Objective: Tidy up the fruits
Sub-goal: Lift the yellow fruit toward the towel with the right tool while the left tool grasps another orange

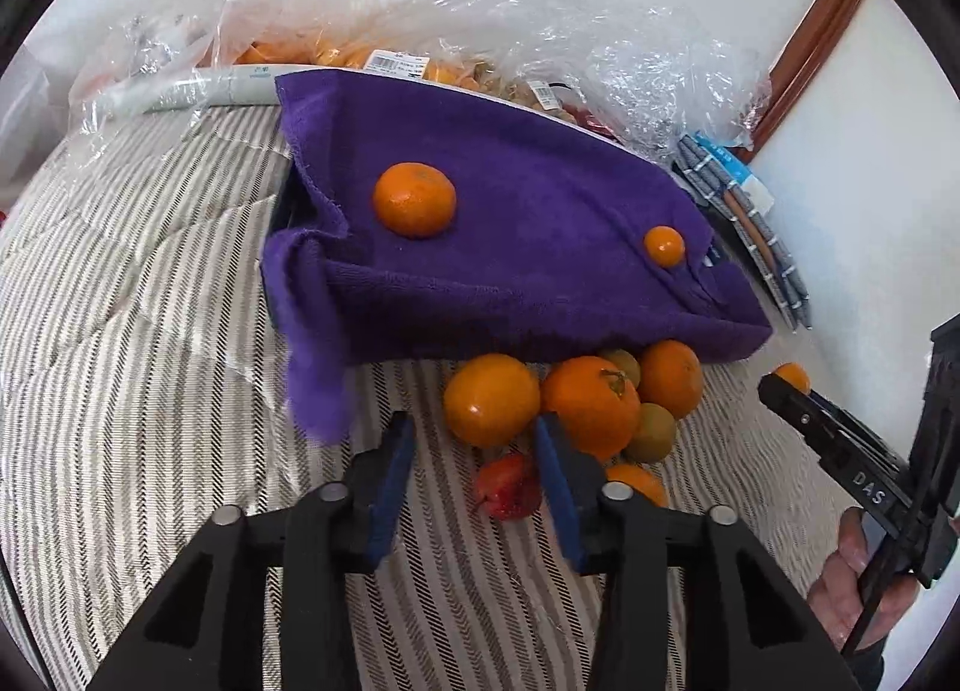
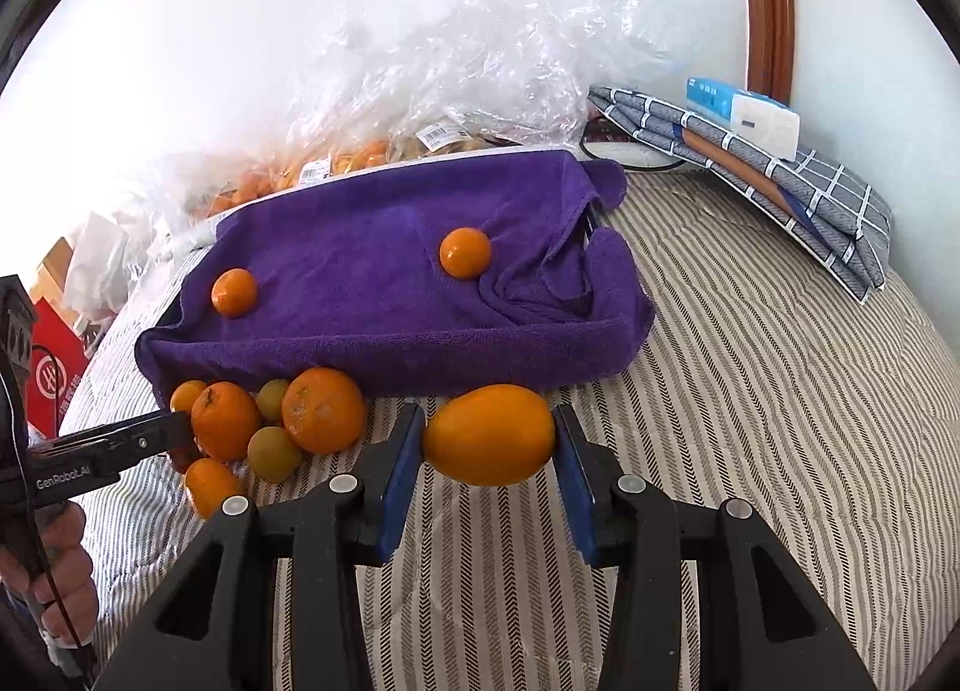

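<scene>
1. The right tool [image 2: 489, 421] is closed on an oval orange [image 2: 489, 436]. Both blue pads press its sides, and it hangs just above the striped bed cover [image 2: 750, 391], in front of the near edge of the purple towel [image 2: 390, 271].
2. The left tool [image 1: 474, 427] stands partly open over the bed with nothing gripped. A red fruit [image 1: 509, 487] lies on the cover below the gap. It sits close to the right-hand pad and well clear of the other.
3. The towel is draped over a low, dark box-like thing. Two fruits rest on top, well apart: a large mandarin [image 1: 414, 199] and a small one [image 1: 664, 246].
4. A loose pile lies on the bed against the towel's near edge. It holds a smooth orange [image 1: 491, 400], a stemmed orange [image 1: 591, 406] touching it and another orange [image 1: 671, 379] behind.
5. Two greenish fruits [image 1: 651, 432] are tucked among the pile, and one more orange [image 1: 636, 484] lies just behind the left tool's right-hand finger.
6. In the right wrist view the left tool's tip comes in from the side, just beside one of the pile's oranges, with the left hand [image 2: 60, 559] on its handle.
7. In the left wrist view the right hand [image 1: 852, 583] grips its handle at the frame's edge.
8. Behind the towel, crumpled clear plastic bags [image 1: 480, 1] hold more orange fruit. A folded checked cloth [image 2: 780, 193] with a tissue pack [image 2: 744, 115] on top lies near the wall.
</scene>
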